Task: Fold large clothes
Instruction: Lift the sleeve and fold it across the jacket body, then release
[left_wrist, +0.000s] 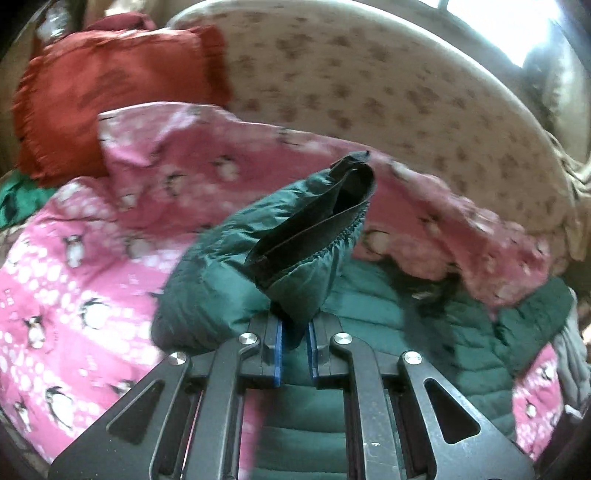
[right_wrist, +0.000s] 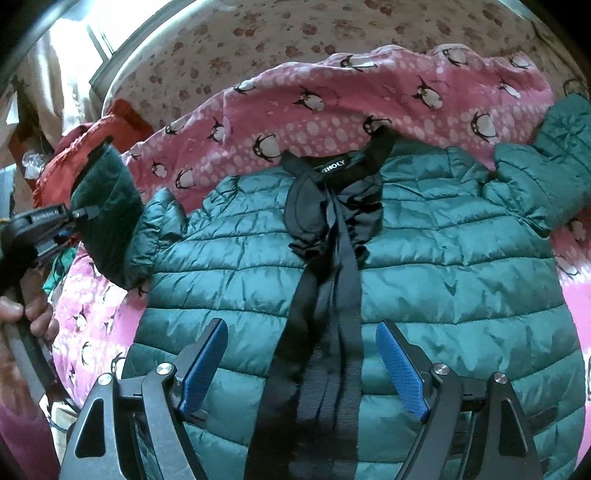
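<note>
Teal quilted puffer jacket (right_wrist: 369, 266), light, soft and slippery, spread on the penguin-print blanket (right_wrist: 332, 107); left gripper (left_wrist: 294, 347) clenched on its sleeve cuff (left_wrist: 314, 236), right gripper (right_wrist: 303, 369) released above it.

My bed (right_wrist: 258, 33) wore a cream sheet printed with brown paw marks. A pink penguin blanket (right_wrist: 332, 107) lay across it, and my green quilted jacket (right_wrist: 424, 280) lay flat on that blanket. At ten o'clock from the jacket, a red cushion (left_wrist: 110, 92) rested on the sheet, touching the blanket's edge.
</note>
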